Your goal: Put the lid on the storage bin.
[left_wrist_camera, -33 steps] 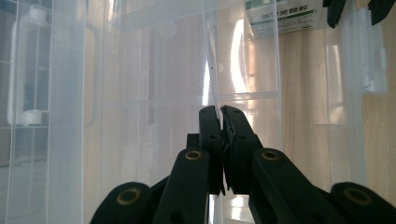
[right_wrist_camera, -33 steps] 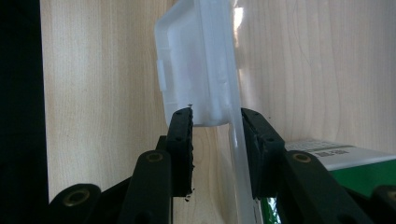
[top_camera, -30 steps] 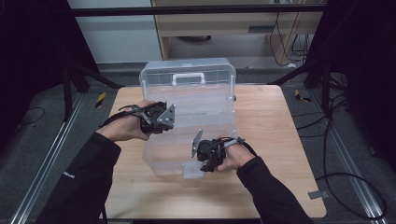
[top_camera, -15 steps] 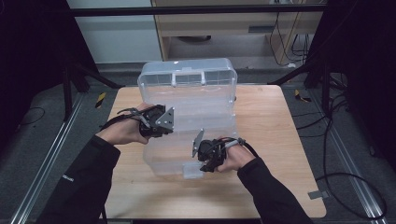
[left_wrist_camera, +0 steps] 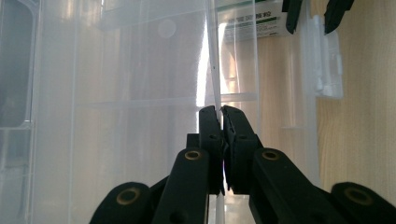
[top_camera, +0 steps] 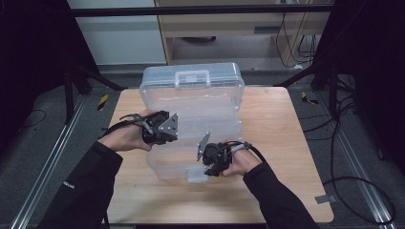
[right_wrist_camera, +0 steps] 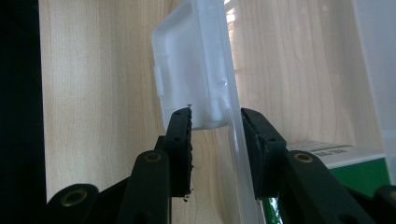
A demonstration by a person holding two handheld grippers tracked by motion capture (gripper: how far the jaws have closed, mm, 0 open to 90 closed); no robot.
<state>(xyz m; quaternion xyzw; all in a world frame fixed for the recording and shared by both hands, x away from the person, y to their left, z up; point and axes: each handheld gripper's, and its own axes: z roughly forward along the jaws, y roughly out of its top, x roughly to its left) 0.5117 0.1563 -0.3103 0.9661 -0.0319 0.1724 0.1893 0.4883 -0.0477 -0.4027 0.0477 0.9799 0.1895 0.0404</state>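
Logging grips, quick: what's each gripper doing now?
Left gripper: shut on the clear box's lid edge.
Right gripper: jaws around the box's latch.

Both arms in black long sleeves; left sleeve [top_camera: 81, 183] has small white print. Left gripper [top_camera: 165, 130] and right gripper [top_camera: 210, 160]: black bodies w/ grey three-cornered plates, black cables trailing. Black jaws w/ brass-coloured pivot pins, ribbed pads.

1. A clear plastic storage box [top_camera: 191, 119] with a handle on its lid stands on the table [top_camera: 286, 143].
2. Its lid is propped open, tilted upward.
3. A white latch [right_wrist_camera: 194, 70] hangs at the front edge.
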